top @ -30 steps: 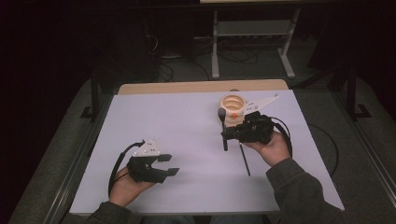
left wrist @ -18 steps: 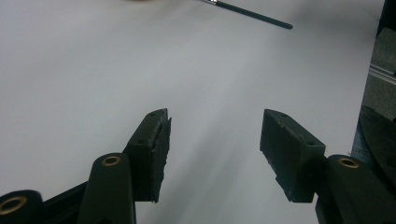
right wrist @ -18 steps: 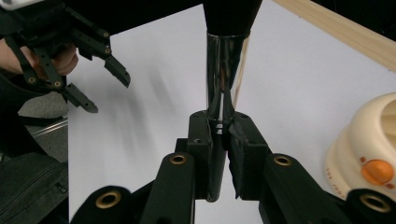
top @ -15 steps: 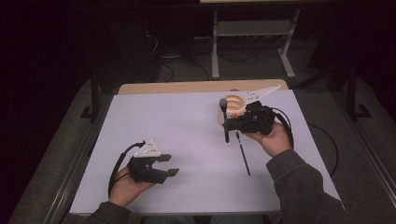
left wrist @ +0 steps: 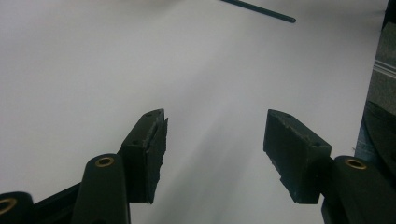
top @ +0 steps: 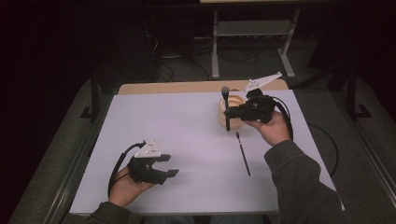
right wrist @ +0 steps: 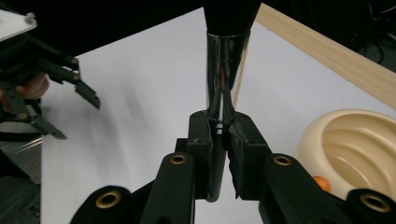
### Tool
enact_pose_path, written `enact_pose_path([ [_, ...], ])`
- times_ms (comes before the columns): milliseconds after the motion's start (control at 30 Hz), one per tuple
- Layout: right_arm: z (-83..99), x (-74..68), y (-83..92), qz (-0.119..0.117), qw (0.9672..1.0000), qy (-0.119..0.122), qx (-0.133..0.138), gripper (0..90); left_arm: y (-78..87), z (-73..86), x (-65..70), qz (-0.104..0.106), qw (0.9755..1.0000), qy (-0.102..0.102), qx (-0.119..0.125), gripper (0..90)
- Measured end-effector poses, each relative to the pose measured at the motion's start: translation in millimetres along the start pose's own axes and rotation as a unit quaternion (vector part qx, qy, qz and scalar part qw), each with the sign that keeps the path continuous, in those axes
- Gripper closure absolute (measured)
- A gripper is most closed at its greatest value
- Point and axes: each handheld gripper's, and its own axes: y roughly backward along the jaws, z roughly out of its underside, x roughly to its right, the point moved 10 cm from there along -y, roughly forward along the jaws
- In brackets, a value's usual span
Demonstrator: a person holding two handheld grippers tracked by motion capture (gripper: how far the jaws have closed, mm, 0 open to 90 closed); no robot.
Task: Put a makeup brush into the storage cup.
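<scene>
A: While the left gripper (top: 163, 165) sits low at the near left of the worktop (top: 187, 126), what's the right one doing?

B: Right gripper (top: 232, 112) is clamped on a makeup brush (top: 226, 108). Jaws closed on the shiny metal ferrule, per the right gripper view (right wrist: 219, 135). Brush (right wrist: 227, 56) stands roughly upright, dark bristle head on top, handle end pointing down.

A: Where is it relative to the bowl?

B: High view puts it at the near-left edge of the cream bowl (top: 236, 105), at the far side of the worktop. Can't tell whether the handle tip touches the bowl or hangs clear. Right gripper view shows the bowl (right wrist: 355, 149) just right of the jaws, ribbed inside, small orange thing (right wrist: 319, 183) low by its near wall.

A: Left jaws?

B: Apart, nothing between them, just white worktop (left wrist: 140, 60) under the gap (left wrist: 215, 144). They've just been opening wider.

A: Anything else lying about?

B: Thin dark stick (top: 243, 153), pencil or liner, can't tell which, lies flat on the worktop near the right forearm, below the bowl, well apart from the left gripper. Same stick (left wrist: 259, 10) sits at the top edge of the left gripper view.
</scene>
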Motion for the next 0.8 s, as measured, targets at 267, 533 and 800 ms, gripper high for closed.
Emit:
enact_pose_path([
  [267, -12.7, 18.2, -0.7, 0.015, 0.9998, -0.008, 0.007, 78.6, 0.0, -0.6, 0.6, 0.001, 1.0, 0.003, 0.005, 38.5],
  [533, -32.0, 35.4, 4.4, 0.036, 0.9991, -0.016, 0.015, 78.6, 2.7, -1.1, -0.6, 0.0, 1.0, 0.0, 0.004, 38.8],
  [800, -40.3, 62.7, 8.0, 0.068, 0.9967, -0.042, 0.018, 78.6, 2.2, -0.5, -1.0, -0.001, 1.0, 0.0, 0.004, 38.6],
])
